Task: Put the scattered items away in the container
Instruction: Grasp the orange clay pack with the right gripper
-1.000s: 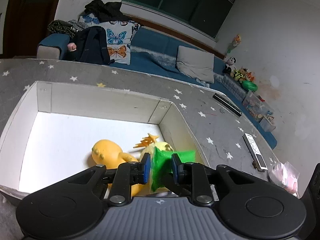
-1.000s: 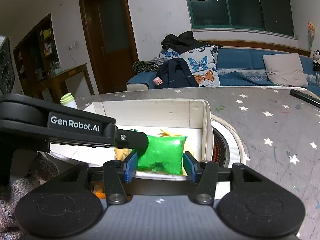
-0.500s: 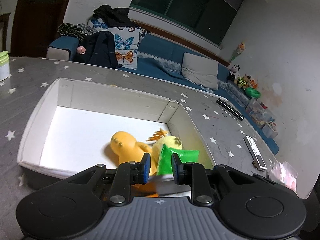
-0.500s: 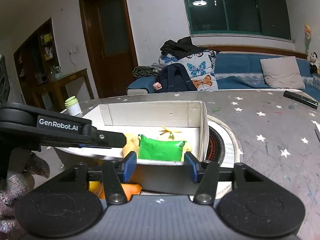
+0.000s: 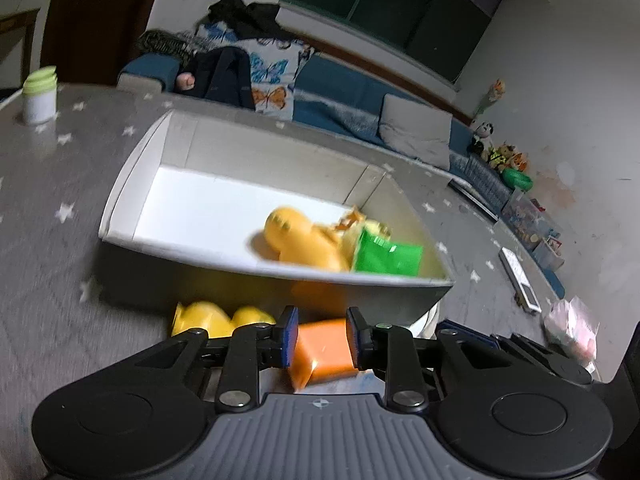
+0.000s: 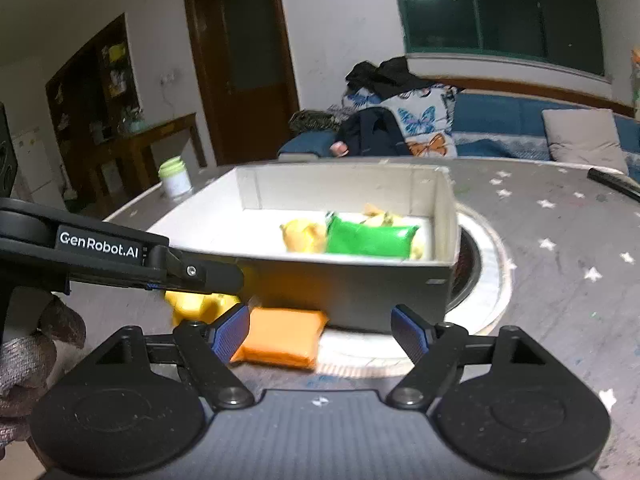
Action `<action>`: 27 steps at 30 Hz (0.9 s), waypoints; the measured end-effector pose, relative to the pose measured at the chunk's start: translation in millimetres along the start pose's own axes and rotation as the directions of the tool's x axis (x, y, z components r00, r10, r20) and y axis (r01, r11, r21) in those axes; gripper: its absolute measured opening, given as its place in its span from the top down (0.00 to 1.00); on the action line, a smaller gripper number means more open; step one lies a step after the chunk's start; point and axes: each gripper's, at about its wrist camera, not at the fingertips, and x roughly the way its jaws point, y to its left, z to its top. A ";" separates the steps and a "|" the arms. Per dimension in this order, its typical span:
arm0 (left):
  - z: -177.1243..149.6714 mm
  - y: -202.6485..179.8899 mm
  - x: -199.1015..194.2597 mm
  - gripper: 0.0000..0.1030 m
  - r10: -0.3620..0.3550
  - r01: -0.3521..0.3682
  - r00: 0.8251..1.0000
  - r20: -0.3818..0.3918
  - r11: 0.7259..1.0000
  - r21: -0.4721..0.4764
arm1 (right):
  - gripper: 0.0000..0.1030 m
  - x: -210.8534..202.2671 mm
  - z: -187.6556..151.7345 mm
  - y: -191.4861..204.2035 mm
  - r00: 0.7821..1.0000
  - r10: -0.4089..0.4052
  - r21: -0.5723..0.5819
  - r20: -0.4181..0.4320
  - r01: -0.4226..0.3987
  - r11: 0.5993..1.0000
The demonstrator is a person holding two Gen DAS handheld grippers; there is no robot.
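Observation:
The white box (image 5: 132, 184) (image 6: 446, 216) holds a yellow-orange rubber duck (image 5: 304, 240) (image 6: 300, 236) and a green packet (image 5: 388, 258) (image 6: 368, 238). An orange packet (image 5: 322, 346) (image 6: 280, 338) lies on the table in front of the box. A yellow toy (image 5: 216, 318) (image 6: 196, 304) lies left of it. My left gripper (image 5: 322, 338) hangs over the orange packet with its jaws partly open on either side of it. My right gripper (image 6: 320, 334) is wide open and empty, just right of the orange packet.
The grey star-patterned table (image 5: 40, 208) (image 6: 560, 240) carries a white jar with a green lid (image 5: 39, 98) (image 6: 175, 176), a remote (image 5: 520, 276) and a pink bag (image 5: 572, 328). A round white-rimmed hob (image 6: 488, 256) sits under the box's right end. A blue sofa stands behind.
Both grippers have pulled back and down from the box. The green packet now lies in the box. The right jaws have opened wide. The left gripper now frames the orange packet.

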 end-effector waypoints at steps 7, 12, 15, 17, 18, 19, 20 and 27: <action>-9.6 18.5 4.9 0.72 -0.013 0.009 0.998 -0.054 0.997 -0.080 | 0.20 9.9 -9.7 15.1 0.998 0.033 -0.036 -0.046 -0.034 0.999; -8.3 20.9 8.1 0.71 -0.025 0.019 0.998 -0.062 0.996 -0.091 | 0.20 16.4 -14.9 21.1 0.996 0.048 -0.044 -0.072 -0.052 0.998; -7.5 20.4 11.3 0.71 -0.025 0.018 0.997 -0.069 0.996 -0.091 | 0.21 20.1 -17.2 25.0 0.995 0.054 -0.052 -0.082 -0.058 0.997; -7.7 20.1 14.0 0.71 -0.025 0.018 0.997 -0.076 0.996 -0.093 | 0.21 21.9 -17.8 27.0 0.995 0.056 -0.057 -0.087 -0.061 0.997; -7.9 19.8 15.3 0.71 -0.024 0.017 0.997 -0.078 0.996 -0.092 | 0.21 23.5 -18.1 27.0 0.994 0.056 -0.056 -0.091 -0.061 0.997; -7.9 19.5 16.2 0.71 -0.023 0.016 0.997 -0.080 0.996 -0.090 | 0.22 25.0 -18.4 27.0 0.994 0.057 -0.056 -0.094 -0.062 0.997; -8.0 19.1 17.2 0.71 -0.021 0.014 0.996 -0.082 0.996 -0.088 | 0.24 26.5 -18.8 27.1 0.994 0.057 -0.055 -0.098 -0.063 0.997; -10.3 17.9 26.3 0.71 -0.011 0.002 0.994 -0.108 0.996 -0.084 | 0.33 34.1 -20.2 24.9 0.991 0.059 -0.040 -0.119 -0.064 0.997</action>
